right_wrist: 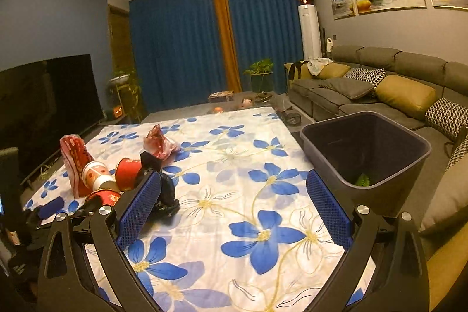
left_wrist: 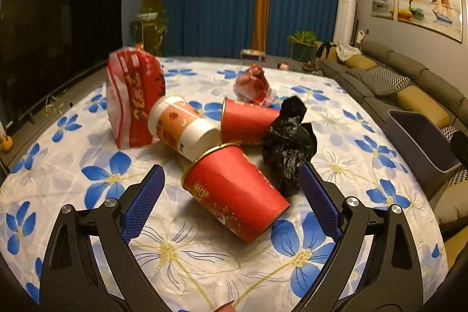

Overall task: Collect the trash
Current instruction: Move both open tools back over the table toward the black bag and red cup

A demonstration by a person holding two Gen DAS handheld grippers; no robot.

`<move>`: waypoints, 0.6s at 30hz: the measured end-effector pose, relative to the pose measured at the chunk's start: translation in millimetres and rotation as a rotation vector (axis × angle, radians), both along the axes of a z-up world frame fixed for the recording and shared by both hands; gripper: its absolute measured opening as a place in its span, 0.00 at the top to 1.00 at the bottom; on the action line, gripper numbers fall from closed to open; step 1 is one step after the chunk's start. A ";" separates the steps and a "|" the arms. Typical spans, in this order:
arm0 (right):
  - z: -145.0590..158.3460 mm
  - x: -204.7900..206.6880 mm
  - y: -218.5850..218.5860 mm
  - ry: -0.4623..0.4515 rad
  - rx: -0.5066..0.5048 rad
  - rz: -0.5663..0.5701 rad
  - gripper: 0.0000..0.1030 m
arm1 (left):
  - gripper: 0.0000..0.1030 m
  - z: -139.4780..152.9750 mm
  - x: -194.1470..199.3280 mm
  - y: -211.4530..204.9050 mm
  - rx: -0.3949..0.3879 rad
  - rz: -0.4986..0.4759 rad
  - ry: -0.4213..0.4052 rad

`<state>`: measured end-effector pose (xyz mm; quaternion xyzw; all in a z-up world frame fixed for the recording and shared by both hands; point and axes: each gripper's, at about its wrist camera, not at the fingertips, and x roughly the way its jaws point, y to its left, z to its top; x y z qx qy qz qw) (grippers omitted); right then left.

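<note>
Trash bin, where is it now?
In the right wrist view the bin stands off the table's right edge, before the sofa.

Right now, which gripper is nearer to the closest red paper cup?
Left. The left gripper is open around the red paper cup; the right gripper hangs open over bare cloth, well to the cup's right.

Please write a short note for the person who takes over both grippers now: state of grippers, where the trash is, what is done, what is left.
Left gripper: open, empty, near red cup lies between its fingers.
Right gripper: open, empty, over the flowered cloth.
On the cloth: second red cup, white cup, black bag, red packet, crumpled wrapper.
Bin beside the table holds one green scrap.
Left: all of the pile.
</note>
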<state>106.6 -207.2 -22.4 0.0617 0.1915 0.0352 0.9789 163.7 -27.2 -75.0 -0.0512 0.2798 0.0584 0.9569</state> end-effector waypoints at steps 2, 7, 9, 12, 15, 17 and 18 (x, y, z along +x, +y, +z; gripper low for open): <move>-0.7 2.9 3.3 0.008 0.001 0.012 0.07 | 0.11 -4.2 6.3 1.9 -0.001 0.012 0.019; -6.6 15.8 16.3 0.028 -0.010 0.048 0.07 | 0.12 -9.8 16.8 7.1 -0.019 0.022 0.047; -9.0 22.9 21.8 0.038 -0.009 0.060 0.07 | 0.12 -11.9 21.0 8.8 -0.028 0.021 0.061; -13.2 34.7 29.1 0.059 -0.009 0.076 0.07 | 0.12 -16.3 30.0 11.9 -0.058 0.010 0.095; -18.1 46.1 37.3 0.081 -0.014 0.093 0.07 | 0.11 -19.4 35.7 12.4 -0.059 0.004 0.108; -20.9 52.1 43.4 0.088 -0.024 0.102 0.07 | 0.13 -22.3 38.7 14.0 -0.065 -0.001 0.121; -22.1 55.0 46.3 0.092 -0.028 0.107 0.07 | 0.15 -24.3 40.3 15.5 -0.074 -0.005 0.131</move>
